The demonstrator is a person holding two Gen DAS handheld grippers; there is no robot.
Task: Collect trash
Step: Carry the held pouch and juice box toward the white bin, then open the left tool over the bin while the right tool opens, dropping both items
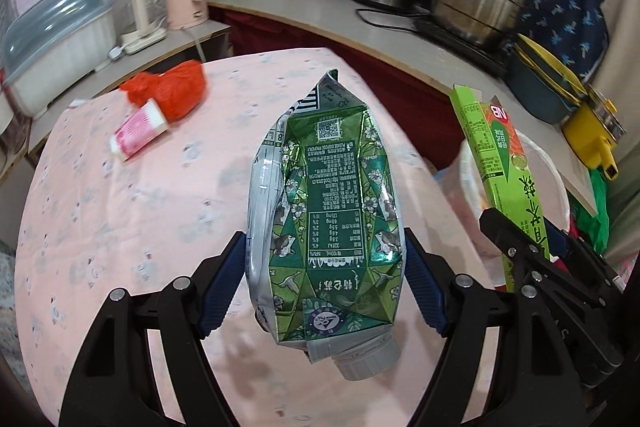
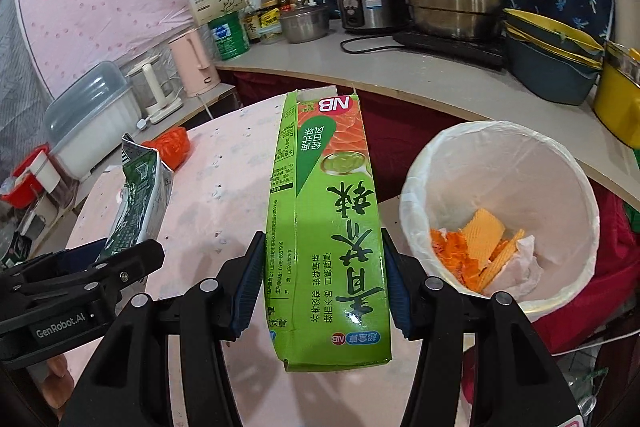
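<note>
Even indoor light, soft shadows, strong fisheye edge warping.

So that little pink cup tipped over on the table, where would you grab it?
Around its middle, coming down from above. The pink cup lies on its side on the table, so its round wall faces up. Set the fingers across its short width, not its length; the red bag crowds its far end.

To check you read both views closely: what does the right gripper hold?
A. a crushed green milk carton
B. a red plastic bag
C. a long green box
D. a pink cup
C: the right gripper is shut on the green box, beside the bin; the carton is in the left gripper.
</note>
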